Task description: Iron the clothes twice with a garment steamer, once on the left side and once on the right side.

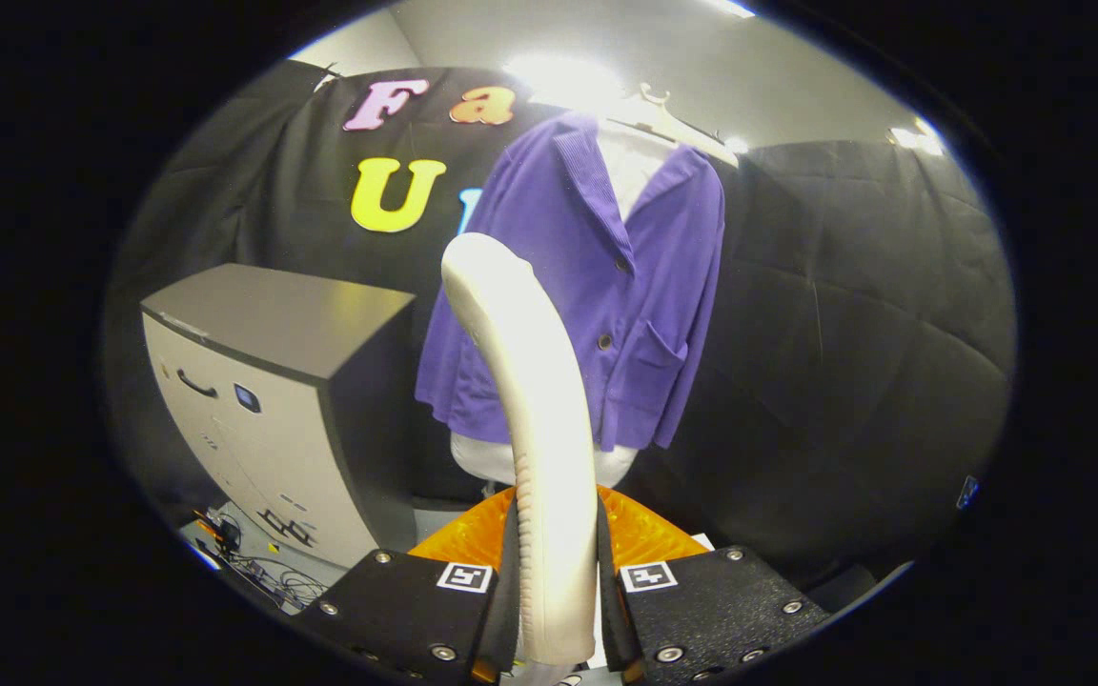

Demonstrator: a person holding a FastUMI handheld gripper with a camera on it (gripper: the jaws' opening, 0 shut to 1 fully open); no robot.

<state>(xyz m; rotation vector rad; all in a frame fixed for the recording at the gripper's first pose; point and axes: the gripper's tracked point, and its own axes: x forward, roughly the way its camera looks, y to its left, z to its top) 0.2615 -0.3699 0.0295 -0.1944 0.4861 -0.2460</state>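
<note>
Item: purple jacket (pixel 597 286), hung on a white hanger (pixel 649 110) over a pale torso form (pixel 501 462), well beyond my fingers, in front of the black booth wall (pixel 844 314). Knitted cloth by the look of it, soft and limp; I judge it will sway and give under any push, so the steamer head should brush it lightly, not press. Left and right front panels both hang free; buttons and a patch pocket show down the front.

Item: grey cabinet (pixel 273 381), standing beside the jacket, clear of my path.

Item: orange ribbed object (pixel 640 534), low, just ahead of my fingers, behind the handle; what it is I cannot tell.

Item: garment steamer (pixel 530 381), cream handle, long and curved, rising from between my fingers toward the jacket. Hard, smooth plastic with a ribbed stretch low down; I judge it moderately weighty and top-heavy, liable to pivot in a narrow pinch. Best hold is the ribbed section, where I have it.

Item: my gripper (pixel 557 610). Both fingers pressed against the handle's sides, clamped on it.
</note>
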